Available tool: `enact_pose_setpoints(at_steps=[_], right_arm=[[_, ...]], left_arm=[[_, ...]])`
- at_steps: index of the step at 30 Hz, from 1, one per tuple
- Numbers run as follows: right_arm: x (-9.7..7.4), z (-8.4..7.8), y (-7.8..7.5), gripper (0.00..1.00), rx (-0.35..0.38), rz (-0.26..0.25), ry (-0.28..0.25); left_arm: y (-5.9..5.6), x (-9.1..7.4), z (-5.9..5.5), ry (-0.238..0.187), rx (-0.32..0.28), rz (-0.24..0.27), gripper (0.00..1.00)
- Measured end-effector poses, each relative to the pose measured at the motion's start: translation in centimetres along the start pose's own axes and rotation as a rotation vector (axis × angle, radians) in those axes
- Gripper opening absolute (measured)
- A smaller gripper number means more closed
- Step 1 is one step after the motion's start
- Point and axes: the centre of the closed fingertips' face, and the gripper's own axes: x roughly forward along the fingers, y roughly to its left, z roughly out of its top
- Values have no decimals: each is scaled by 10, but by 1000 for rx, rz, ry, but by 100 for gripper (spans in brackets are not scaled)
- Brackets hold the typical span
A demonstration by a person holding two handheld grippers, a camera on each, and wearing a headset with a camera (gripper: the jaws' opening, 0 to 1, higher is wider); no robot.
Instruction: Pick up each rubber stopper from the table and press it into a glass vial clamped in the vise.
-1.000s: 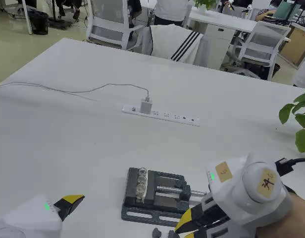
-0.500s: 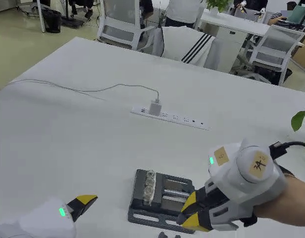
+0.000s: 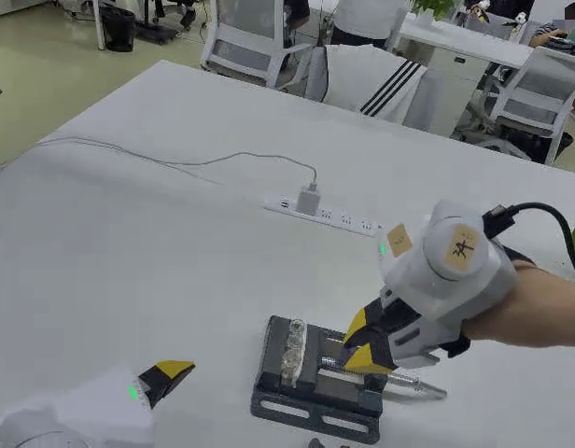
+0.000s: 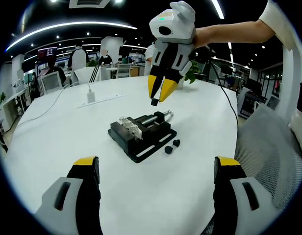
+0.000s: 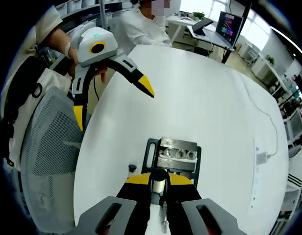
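Observation:
A black vise point(image 3: 315, 383) sits near the table's front edge, with clear glass vials point(image 3: 292, 343) clamped in a row in its jaws. My right gripper point(image 3: 346, 355) hangs just above the vise's screw side, shut on a small dark rubber stopper point(image 4: 154, 102). The right gripper view looks down on the vials point(image 5: 178, 153) past the held stopper point(image 5: 158, 179). Two more dark stoppers point(image 4: 172, 146) lie on the table beside the vise point(image 4: 141, 136). My left gripper point(image 4: 157, 164) stands wide open and holds nothing, down at the left point(image 3: 171, 373).
A white power strip point(image 3: 325, 215) with a plugged charger and a thin cable point(image 3: 129, 152) lies across the middle of the white table point(image 3: 129, 261). Office chairs point(image 3: 250, 42) and desks stand beyond the far edge. A mesh chair point(image 4: 273, 152) is by the near side.
My right gripper has risen from the table in front of the vise, where the loose stoppers lie, to above the vise's screw side. The head camera has panned left; the left gripper stays put.

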Motion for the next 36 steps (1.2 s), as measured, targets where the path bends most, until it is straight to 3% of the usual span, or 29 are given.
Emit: enact_pose_setpoints(at_steps=[9,19,36], right_arm=[[5,5,-31,7,-68,12,58],[18,7,-53,7,-131,30,116],[47,3,-64,7,-136,70,179]], left_arm=[[-3,5,-1,4,-2,-14,96],[-1,9,-2,20,3,-24,95],[4,11,-5,31,-16,-12,95]])
